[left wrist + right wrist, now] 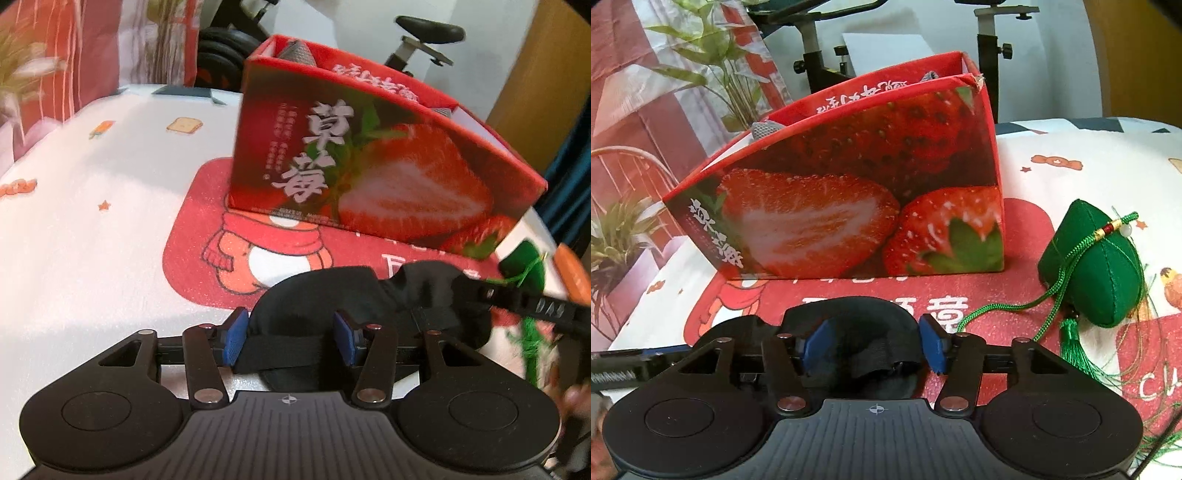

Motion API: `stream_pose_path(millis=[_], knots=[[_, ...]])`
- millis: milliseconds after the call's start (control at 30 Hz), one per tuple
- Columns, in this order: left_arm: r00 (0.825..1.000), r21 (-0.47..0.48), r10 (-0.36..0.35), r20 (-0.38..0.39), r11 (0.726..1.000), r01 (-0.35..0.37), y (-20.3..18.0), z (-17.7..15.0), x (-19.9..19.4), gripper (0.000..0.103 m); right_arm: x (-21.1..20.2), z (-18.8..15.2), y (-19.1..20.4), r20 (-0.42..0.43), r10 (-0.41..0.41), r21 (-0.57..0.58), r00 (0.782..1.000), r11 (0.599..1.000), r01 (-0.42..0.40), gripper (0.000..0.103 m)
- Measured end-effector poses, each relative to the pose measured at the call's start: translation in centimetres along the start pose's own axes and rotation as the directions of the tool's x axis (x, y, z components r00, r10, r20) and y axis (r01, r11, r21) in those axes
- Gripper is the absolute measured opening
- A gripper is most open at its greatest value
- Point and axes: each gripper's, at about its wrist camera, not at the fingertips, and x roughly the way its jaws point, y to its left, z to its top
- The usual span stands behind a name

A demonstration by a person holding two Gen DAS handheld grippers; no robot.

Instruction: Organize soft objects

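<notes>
White cloth printed with small cartoon toast, stars and carrots covers the surface [92, 229], and a red fuzzy mat [192, 236] with a scarfed cartoon figure lies on it under the things. Nearest the cameras is a black soft eye mask [314, 295], padded fabric with an elastic strap, stretched between both claws above the near edge of the mat. The left claw [291, 338] has its blue ribbed pads pressed on the mask's left lobe and strap, at about half width. The right claw [873, 347] also stands about half wide with the mask's other end bunched between its blue pads; the fabric touches both pads, so it appears to be gripped. Just right of the mask, on the mat's right edge, sits a green stuffed pyramid [1097, 269] shaped like a rice dumpling, sewn of smooth cloth, with a green braided cord, a red-and-gold bead band, a white bead and a green tassel; it is apart from both claws. Beyond the mask, on the far part of the mat, stands a glossy red cardboard box [369, 173], open at the top, printed with whole and halved strawberries and the large white characters 草莓; smaller text is too fine to read. Grey knitted tips [764, 129] stick up over its rim. Behind it are an exercise bike's saddle [430, 27] and a plant-patterned curtain [665, 92].
</notes>
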Motion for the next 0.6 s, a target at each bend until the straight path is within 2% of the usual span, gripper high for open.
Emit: stream_pose_path(millis=[67,333,600], knots=[[0.999,0.06,0.037,0.005,0.998,-0.037,-1.0,-0.4,0.0,0.055,-0.2,-0.1,-0.2,0.0,0.006,0.006,1.0,1.0,-0.006,0.051],[0.998,0.121,0.055,0.022,0.991,-0.058,-1.8,-0.9,-0.1,0.063,-0.4,-0.4,0.2,-0.002,0.001,-0.036,1.0,0.999,-0.001,0.056],[0.998,0.125,0.055,0.032,0.99,-0.059,-1.8,-1.1,-0.2,0.063,-0.9,-0.4,0.4,-0.024,-0.02,-0.056,1.0,0.998,0.019,0.056]])
